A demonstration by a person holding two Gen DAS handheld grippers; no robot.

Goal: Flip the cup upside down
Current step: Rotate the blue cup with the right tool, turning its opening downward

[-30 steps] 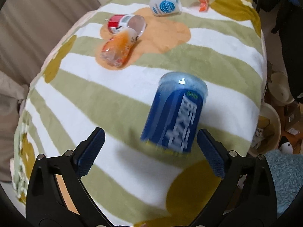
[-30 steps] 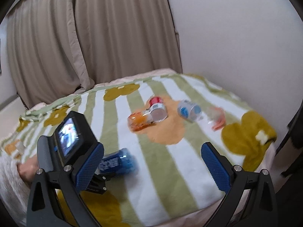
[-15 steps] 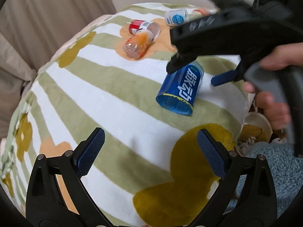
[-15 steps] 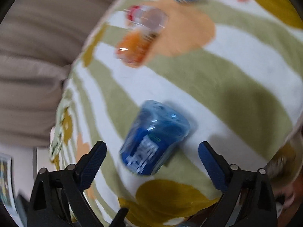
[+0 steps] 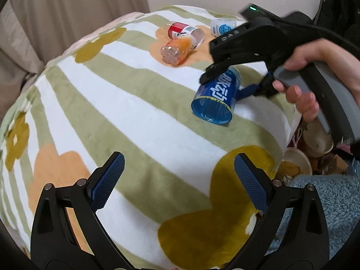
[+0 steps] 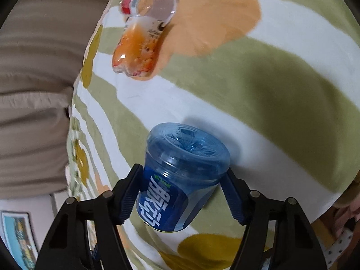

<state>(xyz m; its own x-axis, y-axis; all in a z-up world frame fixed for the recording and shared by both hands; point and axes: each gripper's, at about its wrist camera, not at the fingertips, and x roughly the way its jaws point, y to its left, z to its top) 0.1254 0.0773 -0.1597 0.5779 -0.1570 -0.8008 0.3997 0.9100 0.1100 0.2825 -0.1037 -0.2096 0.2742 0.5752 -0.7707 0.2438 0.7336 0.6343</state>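
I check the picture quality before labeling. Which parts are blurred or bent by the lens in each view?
Left wrist view: mostly sharp; the fisheye bends the striped blanket into a dome, and the corners go dark. Right wrist view: the blue cup in the right claw is fairly sharp, but the orange cup and the blanket's far part look smeared.

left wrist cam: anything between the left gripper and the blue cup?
Nothing sits there. In the left wrist view, only striped blanket lies between the open left gripper and the blue cup, which the right gripper holds by its sides.
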